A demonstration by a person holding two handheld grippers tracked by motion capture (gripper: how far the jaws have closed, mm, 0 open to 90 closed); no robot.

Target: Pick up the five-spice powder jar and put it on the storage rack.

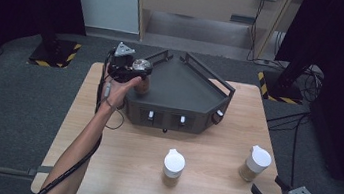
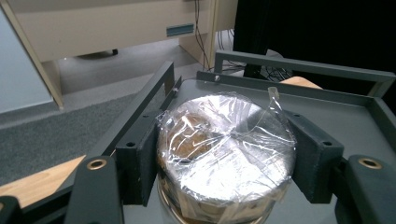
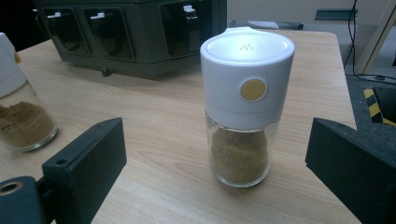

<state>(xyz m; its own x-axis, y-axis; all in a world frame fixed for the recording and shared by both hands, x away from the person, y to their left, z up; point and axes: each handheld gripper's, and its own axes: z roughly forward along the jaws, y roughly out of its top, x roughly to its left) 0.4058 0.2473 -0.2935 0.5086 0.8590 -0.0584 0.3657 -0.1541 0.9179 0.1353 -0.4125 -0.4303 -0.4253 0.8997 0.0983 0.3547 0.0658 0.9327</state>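
My left gripper (image 1: 138,72) is shut on a glass jar (image 1: 142,84) whose top is sealed with clear plastic film, holding it at the left front edge of the dark grey angular rack (image 1: 195,95). In the left gripper view the pads (image 2: 140,158) press both sides of the jar (image 2: 226,154), above the rack's flat top (image 2: 336,107). My right gripper (image 1: 267,187) stands open near the table's front right corner. A white-capped spice jar (image 3: 243,102) of brown powder stands upright ahead of its jaws, not touched by them.
A second white-capped spice jar (image 1: 173,164) stands at the table's front middle, and in the right gripper view this jar (image 3: 18,112) is at the left. The rack's front face (image 3: 140,28) has slots with white-tipped items. Grey carpet surrounds the wooden table (image 1: 125,171).
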